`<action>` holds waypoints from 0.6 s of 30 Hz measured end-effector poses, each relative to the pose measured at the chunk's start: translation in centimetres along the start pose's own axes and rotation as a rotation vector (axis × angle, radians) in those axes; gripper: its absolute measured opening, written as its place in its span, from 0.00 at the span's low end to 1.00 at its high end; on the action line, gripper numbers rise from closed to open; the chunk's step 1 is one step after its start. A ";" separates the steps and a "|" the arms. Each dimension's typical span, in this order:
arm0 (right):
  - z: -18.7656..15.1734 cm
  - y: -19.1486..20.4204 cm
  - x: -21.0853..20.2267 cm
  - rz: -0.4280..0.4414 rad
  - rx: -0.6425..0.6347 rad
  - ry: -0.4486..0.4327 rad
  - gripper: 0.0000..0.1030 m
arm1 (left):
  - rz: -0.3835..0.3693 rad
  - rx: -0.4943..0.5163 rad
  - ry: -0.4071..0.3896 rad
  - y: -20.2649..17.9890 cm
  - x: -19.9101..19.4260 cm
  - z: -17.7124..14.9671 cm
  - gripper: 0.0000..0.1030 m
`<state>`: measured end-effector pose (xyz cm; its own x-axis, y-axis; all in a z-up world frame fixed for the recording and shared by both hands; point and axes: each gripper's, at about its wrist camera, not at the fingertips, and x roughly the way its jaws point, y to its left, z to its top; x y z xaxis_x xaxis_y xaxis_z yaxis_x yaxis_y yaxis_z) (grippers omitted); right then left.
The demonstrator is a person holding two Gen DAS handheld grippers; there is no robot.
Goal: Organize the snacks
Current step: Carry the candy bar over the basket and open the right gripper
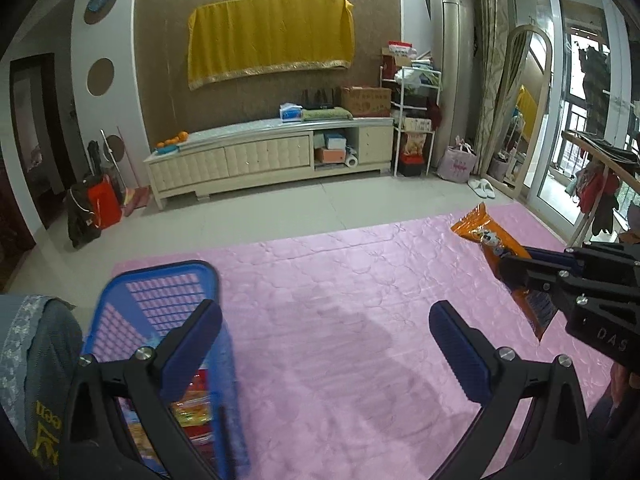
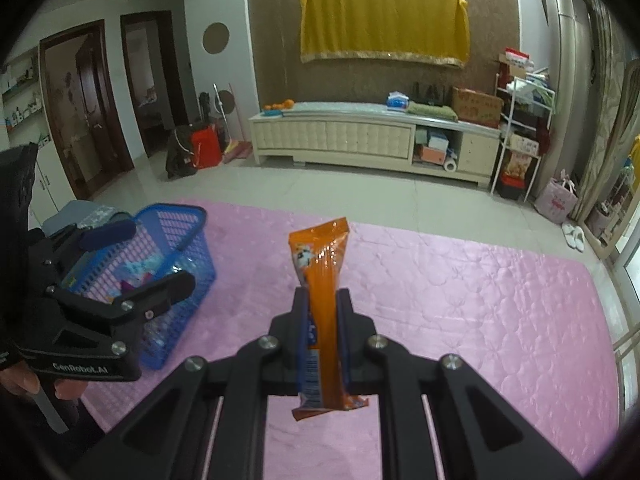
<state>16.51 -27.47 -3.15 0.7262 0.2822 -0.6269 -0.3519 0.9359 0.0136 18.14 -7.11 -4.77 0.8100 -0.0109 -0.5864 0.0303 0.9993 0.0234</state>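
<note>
jaws squeezing orange snack packet (image 2: 322, 312) show only in right-wrist view.

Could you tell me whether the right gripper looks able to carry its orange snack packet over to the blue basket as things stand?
Probably yes: the right gripper is shut on the orange snack packet, but the open left gripper hovers beside the blue basket, partly in the way.

Readable text: "GenRobot.AI", white print on the black body of the left gripper (image 2: 132, 256), seen from the right wrist view. "DAS", faint embossed letters on the black body of the right gripper (image 1: 516, 276), seen from the left wrist view. Print on the orange snack packet (image 2: 324, 276) and the cardboard box (image 1: 366, 101): too small to read.
</note>
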 end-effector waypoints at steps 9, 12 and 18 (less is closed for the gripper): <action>2.3 5.1 -1.3 0.053 -0.063 -0.051 0.16 | 0.071 -0.003 -0.055 4.1 -4.6 0.1 1.00; 2.8 6.7 -1.1 0.071 -0.080 -0.059 0.16 | 0.100 -0.012 -0.063 6.2 -6.0 -0.2 1.00; 3.8 10.2 0.4 0.154 -0.095 -0.035 0.16 | 0.177 -0.025 -0.067 9.7 -8.4 -1.4 1.00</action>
<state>15.40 -16.99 -0.31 0.6790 0.4292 -0.5956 -0.5135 0.8575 0.0325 10.80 2.68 -0.73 0.8383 0.1633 -0.5201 -0.1298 0.9864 0.1005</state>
